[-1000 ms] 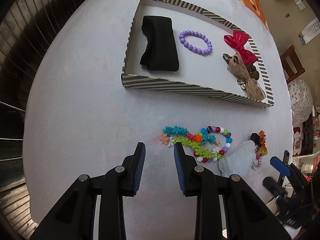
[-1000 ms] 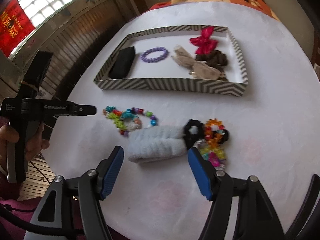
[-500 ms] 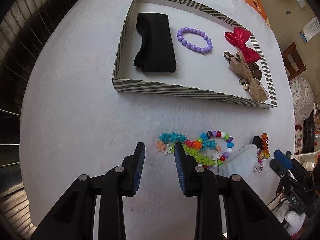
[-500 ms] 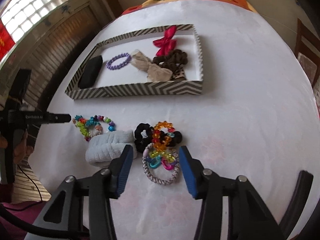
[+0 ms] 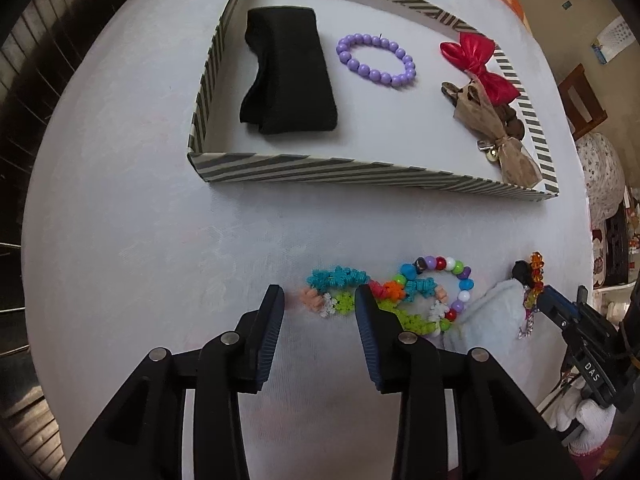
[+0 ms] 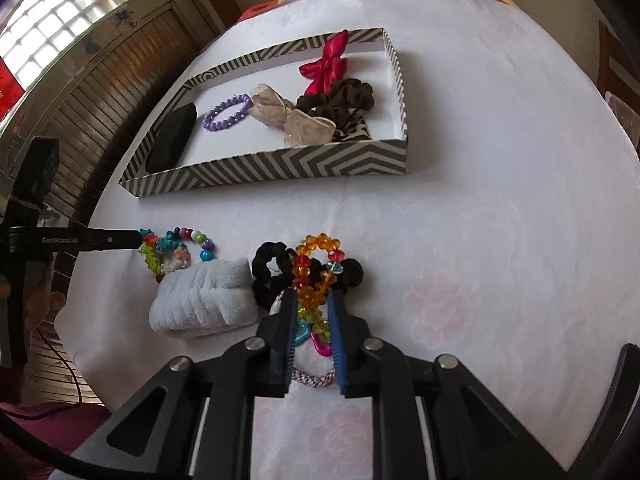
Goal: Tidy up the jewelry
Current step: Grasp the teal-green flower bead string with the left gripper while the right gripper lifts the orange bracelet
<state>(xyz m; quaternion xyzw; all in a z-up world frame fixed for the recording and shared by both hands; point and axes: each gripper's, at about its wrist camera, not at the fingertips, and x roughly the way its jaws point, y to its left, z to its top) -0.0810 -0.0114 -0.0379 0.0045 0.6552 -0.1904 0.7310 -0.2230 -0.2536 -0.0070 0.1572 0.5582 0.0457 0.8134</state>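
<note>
The right gripper [image 6: 313, 312] is closing its fingers around the amber bead bracelet [image 6: 316, 270], which is running lengthwise from 6 to 12 o'clock between them; whether they are already gripping it I cannot tell. The striped tray [image 6: 280, 168] is waiting at 11 o'clock across the white counter [image 6: 500, 220]. The left gripper [image 5: 319, 300], fingers apart, is hovering at the flower bracelet [image 5: 340, 292], beside a window's wooden shutters

On the table [image 6: 500, 160], a tray [image 6: 280, 170] at the back holds a folded cloth [image 5: 286, 76], a bead bracelet [image 5: 376, 60] and bows [image 5: 476, 64], while in front lie more bracelets [image 5: 400, 296], a fluffy band [image 6: 204, 296] and scrunchies [image 6: 276, 272].
</note>
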